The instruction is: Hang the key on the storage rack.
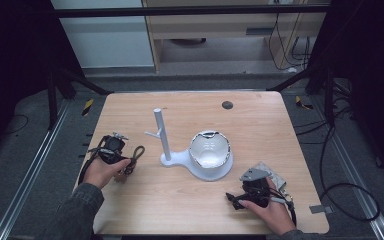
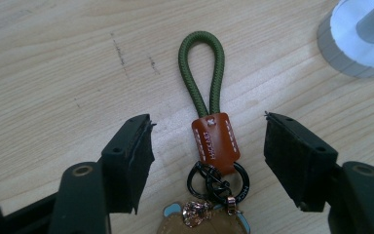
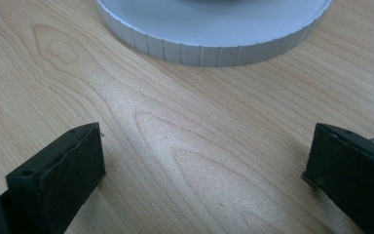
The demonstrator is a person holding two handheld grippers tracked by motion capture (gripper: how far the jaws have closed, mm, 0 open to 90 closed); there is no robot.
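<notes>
A keychain [image 2: 213, 139] lies flat on the wooden table [image 1: 180, 200]: a green cord loop, a brown leather tab, black rings and a charm at its near end. My left gripper [image 2: 208, 120] is open, one jaw on each side of the leather tab without touching it. In the high view the keychain [image 1: 138, 153] lies at the table's left, by my left gripper [image 1: 121, 156]. My right gripper [image 3: 204, 141] is open over bare wood at the front right [image 1: 237, 199], holding nothing.
A white stand [image 1: 162, 135] with a post and a short side branch rises mid-table. Its round base [image 3: 214, 34] carries a white bowl [image 1: 209, 149]. A small dark disc [image 1: 227, 105] sits near the far edge.
</notes>
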